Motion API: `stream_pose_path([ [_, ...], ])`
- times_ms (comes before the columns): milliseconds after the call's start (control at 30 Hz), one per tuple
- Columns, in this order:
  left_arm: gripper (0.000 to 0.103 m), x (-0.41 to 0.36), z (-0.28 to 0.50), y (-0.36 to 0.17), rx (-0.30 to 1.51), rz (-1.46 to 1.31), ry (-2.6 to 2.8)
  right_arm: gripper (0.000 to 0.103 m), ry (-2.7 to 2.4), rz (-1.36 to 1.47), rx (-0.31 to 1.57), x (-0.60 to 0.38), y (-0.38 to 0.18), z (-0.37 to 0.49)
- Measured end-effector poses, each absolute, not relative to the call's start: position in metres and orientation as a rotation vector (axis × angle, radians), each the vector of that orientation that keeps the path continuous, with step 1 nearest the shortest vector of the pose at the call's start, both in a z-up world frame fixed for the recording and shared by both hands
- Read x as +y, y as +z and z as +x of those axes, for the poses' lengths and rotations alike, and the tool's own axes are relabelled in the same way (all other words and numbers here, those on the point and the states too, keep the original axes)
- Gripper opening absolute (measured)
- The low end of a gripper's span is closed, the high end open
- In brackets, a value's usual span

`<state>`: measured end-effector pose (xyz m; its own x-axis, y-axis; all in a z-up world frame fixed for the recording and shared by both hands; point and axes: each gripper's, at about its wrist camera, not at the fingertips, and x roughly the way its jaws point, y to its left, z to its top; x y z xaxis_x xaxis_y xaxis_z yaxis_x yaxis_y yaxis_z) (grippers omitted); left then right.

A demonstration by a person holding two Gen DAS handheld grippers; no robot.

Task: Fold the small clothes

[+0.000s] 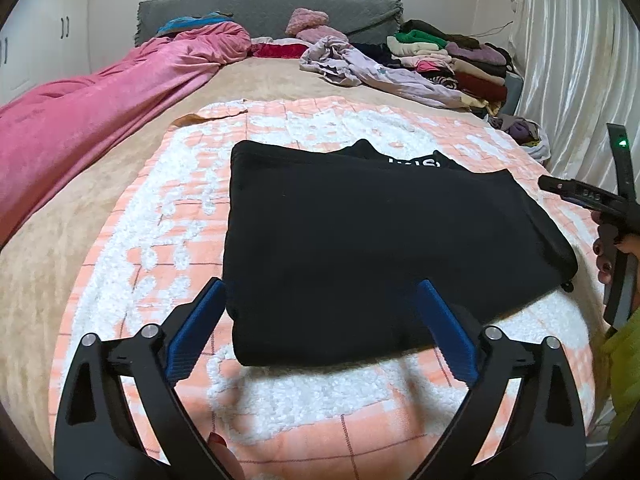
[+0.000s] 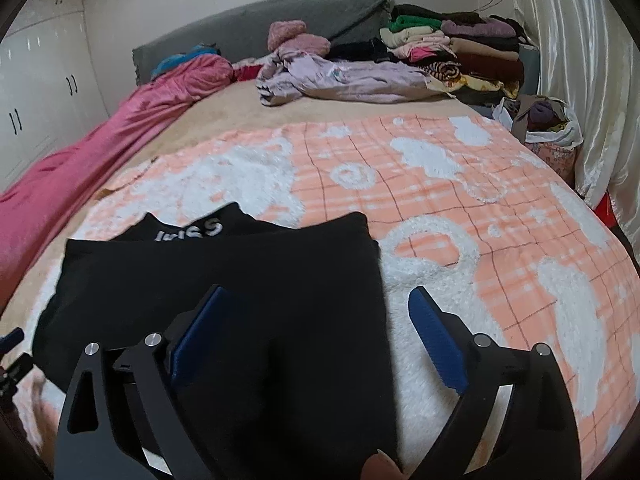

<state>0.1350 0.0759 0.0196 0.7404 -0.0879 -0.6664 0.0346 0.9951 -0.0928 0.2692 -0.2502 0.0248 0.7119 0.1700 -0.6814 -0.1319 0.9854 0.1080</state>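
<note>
A wide bed (image 1: 100,184) fills both views, its tan cover bare along the left side. A long pink quilt (image 1: 100,92) lies bunched along the bed's left edge up to the grey headboard (image 1: 260,4). Over the near half of the bed spreads an orange-and-white checked blanket (image 2: 460,184). In the far right corner of the bed sits a stack of folded clothes (image 2: 460,52), with a crumpled lilac garment (image 2: 340,76) lying just in front of it. On the checked blanket, towards its near edge, lies the black garment (image 1: 360,248), folded flat into a rough rectangle, with white letters showing on the layer that sticks out at its far edge. The left gripper (image 1: 320,320) hovers over the garment's near left corner with its blue jaws spread wide and nothing pinched. The right gripper (image 2: 316,328) hangs over the garment's near right edge, its jaws likewise spread wide and holding nothing.
</note>
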Motion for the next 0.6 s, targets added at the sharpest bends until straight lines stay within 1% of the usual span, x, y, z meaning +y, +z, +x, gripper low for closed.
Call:
stream_pose_path([
  [100, 0.094, 0.076, 0.134, 0.021, 0.726, -0.074, -0.063, 0.093, 0.179, 0.056, 0.742, -0.247, 0.032, 0.262],
  [133, 0.094, 0.077, 0.133, 0.022, 0.723, -0.076, -0.060, 0.096, 0.183, 0.055, 0.734, -0.245, 0.034, 0.258],
  [167, 0.094, 0.079, 0.132, 0.023, 0.720, -0.080, -0.057, 0.096, 0.185, 0.054, 0.726, -0.244, 0.037, 0.255],
  [600, 0.094, 0.114, 0.124, 0.033, 0.691, -0.150, 0.013, 0.097, 0.280, 0.024, 0.663, -0.211, 0.066, 0.220],
])
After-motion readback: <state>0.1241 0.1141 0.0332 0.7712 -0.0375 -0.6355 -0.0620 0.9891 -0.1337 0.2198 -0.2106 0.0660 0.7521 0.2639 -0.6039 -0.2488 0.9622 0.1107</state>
